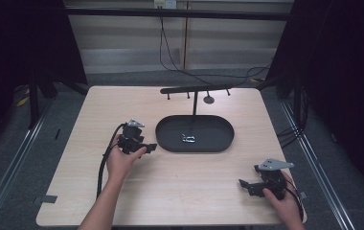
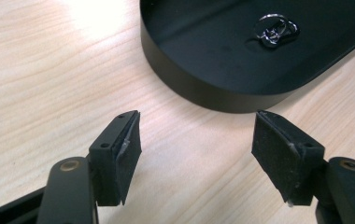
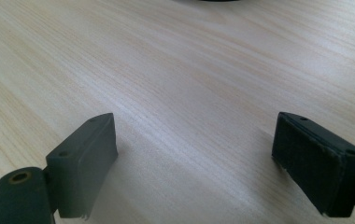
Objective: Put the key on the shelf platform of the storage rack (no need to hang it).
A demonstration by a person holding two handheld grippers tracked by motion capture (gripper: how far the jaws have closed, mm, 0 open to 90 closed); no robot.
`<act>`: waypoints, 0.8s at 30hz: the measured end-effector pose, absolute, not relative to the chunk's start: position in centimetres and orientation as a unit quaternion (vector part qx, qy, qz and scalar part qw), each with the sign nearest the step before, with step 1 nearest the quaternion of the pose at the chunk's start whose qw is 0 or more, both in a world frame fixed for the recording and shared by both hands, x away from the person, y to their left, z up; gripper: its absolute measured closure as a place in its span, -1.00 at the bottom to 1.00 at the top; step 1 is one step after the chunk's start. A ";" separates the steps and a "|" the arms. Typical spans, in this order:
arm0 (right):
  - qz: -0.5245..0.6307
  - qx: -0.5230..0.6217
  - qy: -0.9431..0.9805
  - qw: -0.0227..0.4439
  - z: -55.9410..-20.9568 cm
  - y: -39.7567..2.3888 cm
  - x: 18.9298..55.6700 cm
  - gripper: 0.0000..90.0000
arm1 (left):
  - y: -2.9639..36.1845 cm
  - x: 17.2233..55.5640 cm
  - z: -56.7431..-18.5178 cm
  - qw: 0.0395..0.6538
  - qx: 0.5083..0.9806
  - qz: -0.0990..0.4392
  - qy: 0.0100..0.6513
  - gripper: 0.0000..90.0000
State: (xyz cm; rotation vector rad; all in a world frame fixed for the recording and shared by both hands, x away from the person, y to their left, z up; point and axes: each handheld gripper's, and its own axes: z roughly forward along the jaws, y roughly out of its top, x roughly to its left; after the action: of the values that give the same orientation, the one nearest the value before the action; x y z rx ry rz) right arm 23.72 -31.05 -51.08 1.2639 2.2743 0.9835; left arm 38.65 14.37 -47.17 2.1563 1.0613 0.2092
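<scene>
A pale wooden table (image 1: 170, 191) with fine straight grain and rounded corners carries a black oval tray (image 1: 168, 139) near its middle. The tray has a low upright wall and a smooth, slightly glossy floor. On that floor, a little left of centre, lies a small bunch of shiny metal rings (image 1: 188, 139); in the left gripper view the rings (image 2: 275, 29) look like thin loops tangled together, but their exact form is too small and bright to make out.

Behind the tray a thin black post rises to a long flat crossbar (image 1: 195, 88) with short pegs hanging under it and a small round disc below its right part. What the post stands on is hard to tell.

The left gripper (image 1: 150, 147) hovers just left of the tray, held in the person's left hand (image 1: 122, 160), its cable looping down toward the near edge. In the left gripper view (image 2: 196, 140) its black jaws stand wide apart with nothing between them; the pads (image 2: 129, 149) are matte and rough, frayed at the edges, and the tray's near wall lies just beyond them.

The right gripper (image 1: 245, 185) sits at the near right corner in the right hand (image 1: 285, 203), a grey three-cornered plate on top. In the right gripper view (image 3: 194, 154) its jaws are likewise spread over bare wood, the pads (image 3: 306, 161) worn and chipped at the corners. The tray is cut off at the top edge there.
</scene>
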 end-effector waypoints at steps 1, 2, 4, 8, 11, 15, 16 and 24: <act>0.348 0.447 0.804 0.178 -51.1 -31.0 23.7 -0.70 | 14.6 38.5 -47.2 0.354 0.836 0.082 0.412 -0.27; 0.348 0.447 0.804 0.178 -51.1 -31.0 23.7 -0.70 | 14.6 38.5 -47.2 0.354 0.836 0.082 0.412 -0.27; 0.348 0.448 0.804 0.178 -51.1 -31.0 23.7 -0.70 | 14.9 38.3 -47.3 0.355 0.835 0.083 0.413 -0.28; 0.348 0.447 0.804 0.178 -51.1 -31.0 23.7 -0.70 | 15.6 38.1 -47.3 0.349 0.836 0.087 0.414 -0.28; 0.348 0.447 0.804 0.178 -51.1 -31.0 23.7 -0.70 | 16.2 37.9 -47.4 0.347 0.834 0.088 0.420 -0.28; 0.348 0.447 0.804 0.178 -51.1 -31.0 23.7 -0.70 | 16.6 37.7 -47.4 0.346 0.834 0.088 0.420 -0.28; 0.348 0.448 0.804 0.178 -51.1 -31.0 23.7 -0.70 | 16.8 37.6 -47.3 0.347 0.834 0.090 0.420 -0.28; 0.348 0.447 0.804 0.178 -51.1 -31.0 23.7 -0.70 | 17.7 37.1 -47.4 0.344 0.831 0.095 0.426 -0.28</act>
State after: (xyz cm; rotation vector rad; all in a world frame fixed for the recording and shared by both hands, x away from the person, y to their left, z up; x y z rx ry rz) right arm 23.71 -31.05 -51.08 1.2652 2.2751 0.9835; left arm 37.06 17.75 -47.41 2.1593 1.1072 0.2478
